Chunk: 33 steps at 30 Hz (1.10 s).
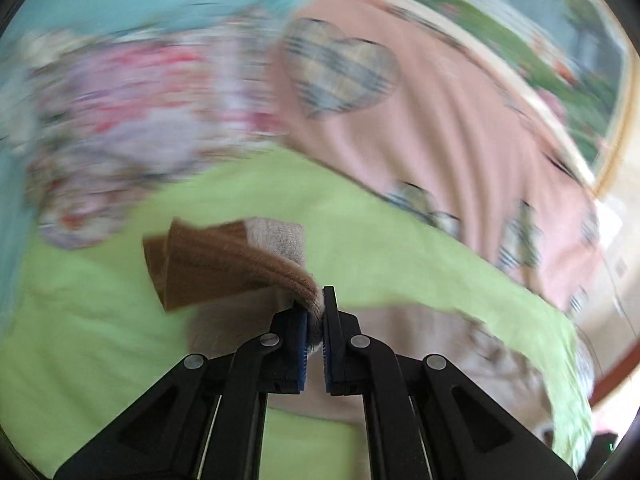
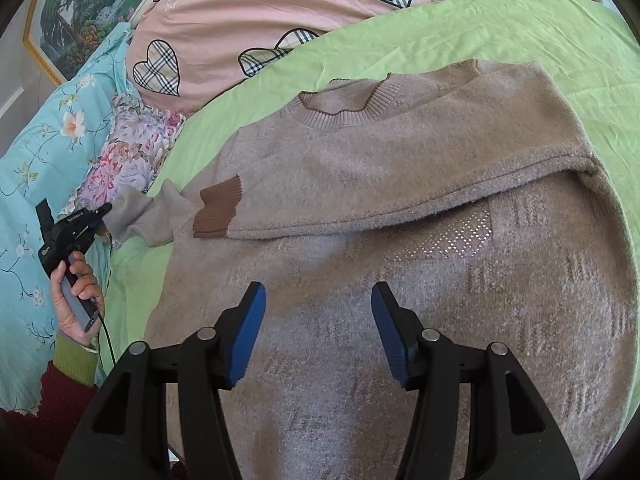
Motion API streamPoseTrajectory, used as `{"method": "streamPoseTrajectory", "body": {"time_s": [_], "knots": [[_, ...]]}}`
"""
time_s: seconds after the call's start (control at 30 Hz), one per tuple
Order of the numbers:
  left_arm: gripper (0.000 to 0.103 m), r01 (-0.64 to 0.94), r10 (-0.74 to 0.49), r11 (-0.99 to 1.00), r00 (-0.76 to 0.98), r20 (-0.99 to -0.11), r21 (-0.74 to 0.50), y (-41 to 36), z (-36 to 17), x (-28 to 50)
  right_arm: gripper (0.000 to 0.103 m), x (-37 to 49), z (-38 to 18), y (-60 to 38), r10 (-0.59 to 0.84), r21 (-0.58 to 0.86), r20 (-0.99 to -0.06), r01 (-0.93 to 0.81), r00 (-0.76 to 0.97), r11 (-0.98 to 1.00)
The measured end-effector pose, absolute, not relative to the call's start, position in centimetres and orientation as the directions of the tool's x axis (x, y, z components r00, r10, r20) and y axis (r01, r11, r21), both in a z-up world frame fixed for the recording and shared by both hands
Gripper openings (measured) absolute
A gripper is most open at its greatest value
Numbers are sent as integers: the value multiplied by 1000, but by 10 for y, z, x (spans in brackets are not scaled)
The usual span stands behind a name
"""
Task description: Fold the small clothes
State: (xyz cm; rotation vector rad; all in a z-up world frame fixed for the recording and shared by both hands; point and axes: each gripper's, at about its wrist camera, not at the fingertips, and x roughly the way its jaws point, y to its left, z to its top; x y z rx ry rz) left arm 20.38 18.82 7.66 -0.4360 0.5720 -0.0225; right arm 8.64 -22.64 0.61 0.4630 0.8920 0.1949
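A beige knit sweater (image 2: 400, 200) with brown cuffs lies front up on a green sheet (image 2: 520, 28). Its right sleeve is folded across the chest, its brown cuff (image 2: 218, 210) near the left side. My left gripper (image 1: 316, 312) is shut on the left sleeve (image 1: 240, 264) near its brown cuff and holds it lifted; it also shows in the right wrist view (image 2: 105, 210) at the sweater's left edge. My right gripper (image 2: 318, 320) is open and empty above the sweater's lower body.
A pink duvet with plaid hearts (image 2: 248, 20) lies behind the sheet. A floral pillow (image 2: 128, 148) and a turquoise floral quilt (image 2: 36, 152) lie at the left. A framed landscape picture (image 2: 80, 12) hangs on the wall behind.
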Motion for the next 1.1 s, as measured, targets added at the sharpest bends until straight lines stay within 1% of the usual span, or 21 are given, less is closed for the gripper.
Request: {"method": "streamPoseTrajectory", "body": {"time_s": [0.13,0.27,0.33,0.43,0.57,0.7,0.77,0.8,0.83,0.87,0.93,1.0,1.1], "knots": [[4,77,-276,927,803,-529,-367,94,88,216,56,79,6,-246,325,471,-699,68,636,880],[4,222,-379,918,738,-558,-330,8,83,223,56,70,7,-264,294,473,-696,110,655,874],[4,284,-405,914,698,-591,-291,-38,74,227,56,66,7,-276,278,475,-695,134,663,870],[4,359,-442,895,640,-629,-264,-90,56,228,56,61,6,-293,255,480,-694,169,674,861],[4,415,-456,878,578,-677,-238,-136,28,229,56,58,6,-309,230,486,-690,204,687,850],[5,452,-456,864,517,-725,-221,-161,0,233,56,57,8,-317,217,491,-685,221,695,843],[11,460,-456,860,495,-740,-221,-162,-8,230,56,59,10,-318,214,492,-684,224,698,841],[17,462,-460,857,488,-742,-228,-158,-11,227,56,61,11,-318,214,492,-682,222,699,842],[25,463,-465,855,481,-744,-235,-155,-11,225,56,63,13,-317,216,492,-680,217,701,843],[29,461,-466,855,480,-743,-238,-150,-10,221,56,64,14,-316,216,490,-679,213,702,845],[45,458,-468,856,492,-734,-239,-134,-6,211,56,71,16,-312,222,486,-677,200,702,851],[47,448,-453,866,513,-729,-223,-116,0,200,56,81,18,-306,238,488,-672,177,701,855],[47,399,-419,891,545,-726,-216,-76,7,187,56,100,18,-294,265,487,-667,139,696,862]]}}
